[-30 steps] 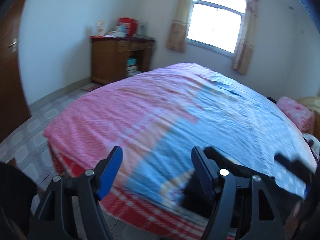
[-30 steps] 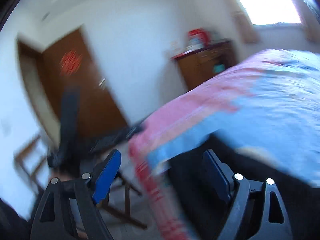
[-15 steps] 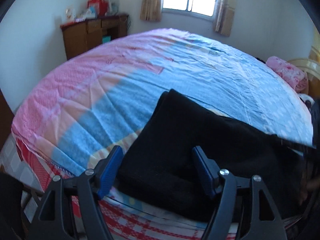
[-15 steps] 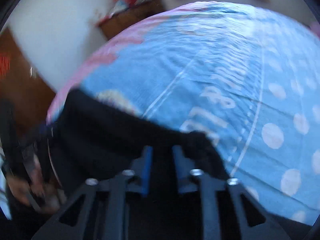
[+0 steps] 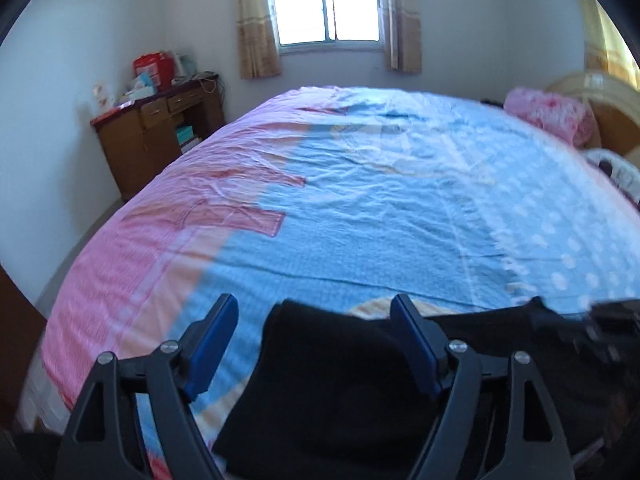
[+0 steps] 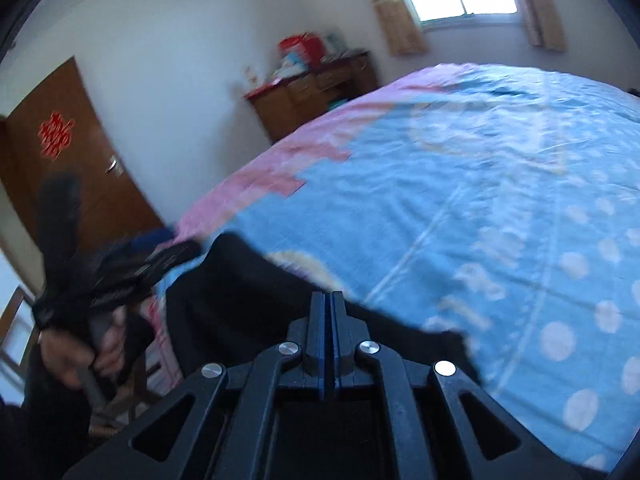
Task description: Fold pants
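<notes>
- Pants (image 5: pixel 332 392): the dark garment now lies at the near edge of the bed (image 5: pixel 360 216), spread left to right; a second ago the left wrist view showed almost only bedspread, with just a dark corner at the bottom.
- The right gripper (image 6: pixel 329 300) stood wide a second ago; now its jaws are pressed together with no gap. Dark cloth lies right at and under the tips, but whether any is pinched between them I cannot tell.
- The left gripper (image 5: pixel 316 320) has just been opening; its jaws stand apart over the left end of the pants, cloth below and between them, pads not pressing on it.
- My reading: the pants are laid out and the first fold is about to start, the left side not yet gripped.
- The bed has a blue spotted cover with a pink band on its left side, lightly wrinkled.
- A wooden cabinet (image 5: pixel 160 136) stands far left, a curtained window (image 5: pixel 328 4) on the far wall, a pink pillow (image 5: pixel 552 116) far right, a brown door (image 6: pixel 68 160) to the left.
</notes>
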The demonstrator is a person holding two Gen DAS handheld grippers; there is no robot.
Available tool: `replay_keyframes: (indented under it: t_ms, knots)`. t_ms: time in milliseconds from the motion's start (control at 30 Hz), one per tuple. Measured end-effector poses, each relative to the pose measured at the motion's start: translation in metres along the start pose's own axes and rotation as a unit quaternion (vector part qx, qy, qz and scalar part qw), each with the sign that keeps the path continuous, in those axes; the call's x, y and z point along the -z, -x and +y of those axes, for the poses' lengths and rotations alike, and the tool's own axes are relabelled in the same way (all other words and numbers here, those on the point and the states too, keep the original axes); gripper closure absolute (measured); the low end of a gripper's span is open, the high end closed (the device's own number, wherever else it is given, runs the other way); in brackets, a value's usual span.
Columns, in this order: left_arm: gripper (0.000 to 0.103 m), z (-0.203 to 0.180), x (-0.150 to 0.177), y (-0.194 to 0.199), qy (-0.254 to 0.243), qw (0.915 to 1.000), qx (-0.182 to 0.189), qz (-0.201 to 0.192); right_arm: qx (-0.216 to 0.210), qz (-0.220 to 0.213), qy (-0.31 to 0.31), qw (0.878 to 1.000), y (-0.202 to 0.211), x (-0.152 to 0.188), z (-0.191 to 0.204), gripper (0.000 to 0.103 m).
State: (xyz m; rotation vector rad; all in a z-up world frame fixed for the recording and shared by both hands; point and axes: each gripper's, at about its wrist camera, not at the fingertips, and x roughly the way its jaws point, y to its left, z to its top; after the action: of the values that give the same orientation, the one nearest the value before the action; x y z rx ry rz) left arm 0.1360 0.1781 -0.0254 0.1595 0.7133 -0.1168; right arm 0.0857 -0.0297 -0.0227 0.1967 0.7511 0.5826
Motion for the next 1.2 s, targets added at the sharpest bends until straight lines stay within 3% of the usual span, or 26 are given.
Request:
replay_keyframes:
  t_ms: [100, 133, 200, 267, 333, 433, 567, 633, 733, 767, 867, 933, 1033, 1100, 1200]
  knots:
    - [0.024, 0.002, 0.002, -0.054, 0.006, 0.9971, -0.032, 0.069, -0.028, 0.036, -0.011, 0.999, -0.014, 0.022, 0.016, 0.100]
    - [0.024, 0.007, 0.005, -0.065, 0.027, 0.9961, -0.018, 0.081, -0.034, 0.049, -0.009, 0.998, -0.019, 0.028, 0.020, 0.100]
    - [0.021, 0.015, -0.002, -0.065, 0.058, 0.9940, -0.014, 0.092, -0.027, 0.065, 0.006, 0.997, -0.020, 0.048, 0.035, 0.100]
    - [0.013, 0.015, -0.004, -0.068, 0.062, 0.9921, -0.035, 0.103, -0.041, 0.071, 0.021, 0.996, -0.011, 0.065, 0.046, 0.100]
    - [0.013, 0.015, -0.002, -0.065, 0.067, 0.9915, -0.035, 0.106, -0.053, 0.064, 0.023, 0.996, 0.006, 0.076, 0.048, 0.100]
    - [0.014, 0.008, -0.005, -0.040, 0.057, 0.9925, -0.045, 0.098, -0.028, 0.027, -0.016, 0.999, 0.041, 0.080, 0.021, 0.100]
    - [0.012, -0.013, -0.008, -0.002, 0.001, 0.9971, -0.065, 0.040, 0.067, -0.003, -0.080, 0.995, 0.090, 0.092, -0.024, 0.100]
    - [0.012, -0.019, 0.001, -0.003, -0.017, 0.9966, -0.064, 0.050, 0.089, 0.001, -0.072, 0.993, 0.095, 0.100, -0.032, 0.100]
    - [0.012, -0.014, 0.027, -0.014, -0.014, 0.9944, -0.068, 0.079, 0.075, 0.044, -0.064, 0.994, 0.078, 0.125, -0.033, 0.100]
    - [0.011, -0.010, 0.034, -0.016, -0.004, 0.9948, -0.063, 0.080, 0.079, 0.052, -0.064, 0.993, 0.075, 0.134, -0.035, 0.100]
    - [0.011, 0.010, 0.039, -0.015, 0.069, 0.9940, -0.031, 0.079, 0.072, 0.025, -0.076, 0.994, 0.081, 0.143, -0.038, 0.100]
    - [0.014, 0.009, 0.031, -0.005, 0.093, 0.9921, -0.041, 0.074, 0.079, 0.010, -0.078, 0.994, 0.091, 0.139, -0.036, 0.100]
    - [0.014, -0.014, 0.022, 0.022, 0.081, 0.9958, -0.036, 0.021, 0.096, -0.029, -0.083, 0.991, 0.119, 0.134, -0.039, 0.100]
    - [0.012, -0.038, 0.018, 0.037, 0.070, 0.9976, -0.002, 0.002, 0.149, -0.048, -0.090, 0.984, 0.146, 0.130, -0.049, 0.100]
    - [0.012, -0.085, 0.018, 0.045, 0.050, 0.9967, 0.064, -0.008, 0.181, -0.068, -0.148, 0.970, 0.186, 0.133, -0.084, 0.100]
